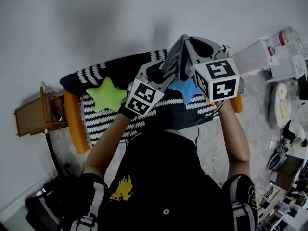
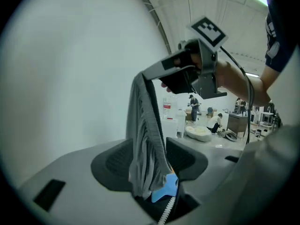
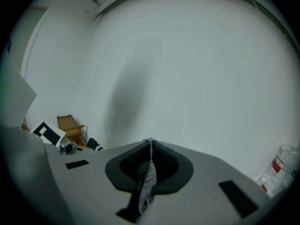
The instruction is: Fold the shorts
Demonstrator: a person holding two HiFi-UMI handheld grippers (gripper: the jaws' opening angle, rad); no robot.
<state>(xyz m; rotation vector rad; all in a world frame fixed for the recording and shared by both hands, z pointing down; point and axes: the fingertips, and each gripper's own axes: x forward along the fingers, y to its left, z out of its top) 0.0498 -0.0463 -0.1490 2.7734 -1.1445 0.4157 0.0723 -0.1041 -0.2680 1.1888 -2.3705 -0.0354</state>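
As both hands hover above the striped blanket point(image 1: 103, 126), the head view has the shorts point(image 1: 177, 57) up in the air. They're a narrow grey bundle, pinched at the top by the right gripper point(image 1: 186, 38) and trailing down to the left gripper point(image 1: 166, 73), which sits just below and to the left. A green star cushion point(image 1: 108, 95) and a blue star cushion point(image 1: 185, 89) lie on the blanket underneath, apart from the cloth.

Over to the left gripper view: the left gripper point(image 2: 150, 159) has its jaws standing apart, and the shorts point(image 2: 143, 139) hang straight down through the gap. Their long axis is upright and the lower end is bunched low between the pads. The cloth looks to brush the left-hand pad, though I can't be sure from this angle, and nothing is pinching it. Up above, the right gripper point(image 2: 146, 75) has the top edge clamped, with a corner of blue cushion point(image 2: 165, 191) peeking out below.

Now the right gripper view: the right gripper point(image 3: 150, 146) has its jaws closed tight on a thin ribbed fold of the shorts point(image 3: 146, 182), and the fabric drops away beneath them.

So the garment runs top to bottom, from the right gripper down to the left, and the left one is nearer the free hanging end. I'd judge it needs to close on that cloth before the two can spread the shorts out over the blanket
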